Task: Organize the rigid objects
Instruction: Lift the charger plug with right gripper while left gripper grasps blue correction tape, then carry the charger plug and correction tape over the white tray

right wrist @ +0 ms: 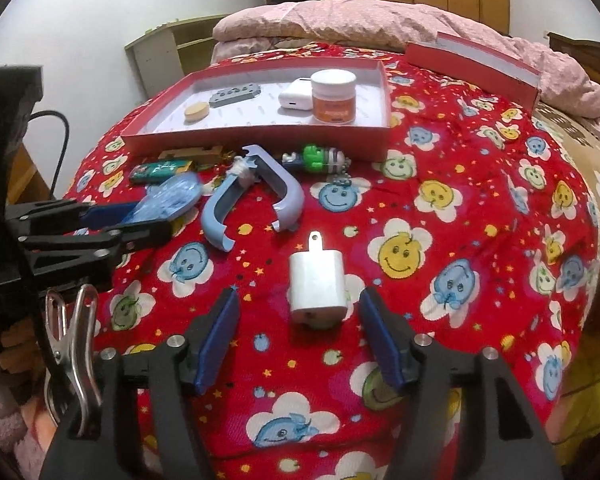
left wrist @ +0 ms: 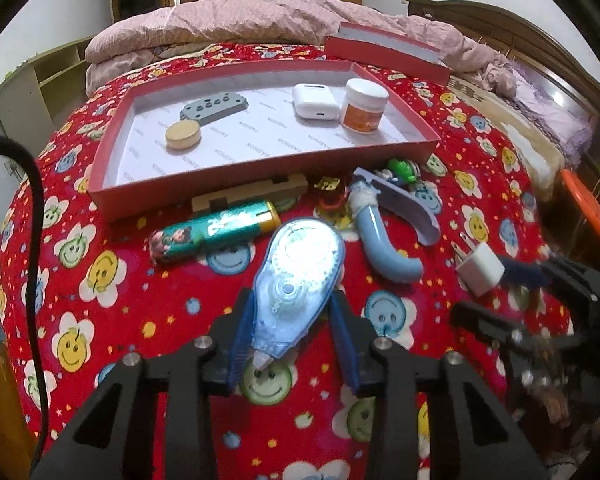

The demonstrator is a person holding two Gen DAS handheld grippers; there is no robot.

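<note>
- Landmark: shallow red cardboard box tray [left wrist: 256, 184] with white printed liner, sitting on the bed's red smiley-flower blanket [left wrist: 100, 280]. Everything below is placed relative to it.
- Inside tray: round wooden disc [left wrist: 183, 135] and grey perforated plastic block [left wrist: 213, 107] at the left end; white earbud case [left wrist: 315, 101] and white-lidded orange jar [left wrist: 364, 107] at the right end. Looks like sorted items go here.
- Left tool [left wrist: 292, 340]: blue pads straddle the translucent blue teardrop correction-tape dispenser [left wrist: 296, 280], in front of the tray's near wall. Pads sit at or very near its sides; firm clamp, cannot tell. Dispenser lies flat, tip pointing back at the tool, wide end towards the tray, so the narrow waist is what the pads can pinch.
- Right tool [right wrist: 300, 340]: jaws apart, holding nothing. White cube plug charger [right wrist: 318, 284] lies between the pads, well in front of the tray's right half, prongs pointing towards the tray. Clear gap on both sides; judged a pre-grasp line-up.
- Unsorted, just in front of the tray's near wall: green printed cylinder [left wrist: 216, 232], pale blue curved plastic clamp [right wrist: 256, 196], green figure keychain [right wrist: 320, 158].
- Red box lid [left wrist: 384, 54] lies behind the tray, to the right.
</note>
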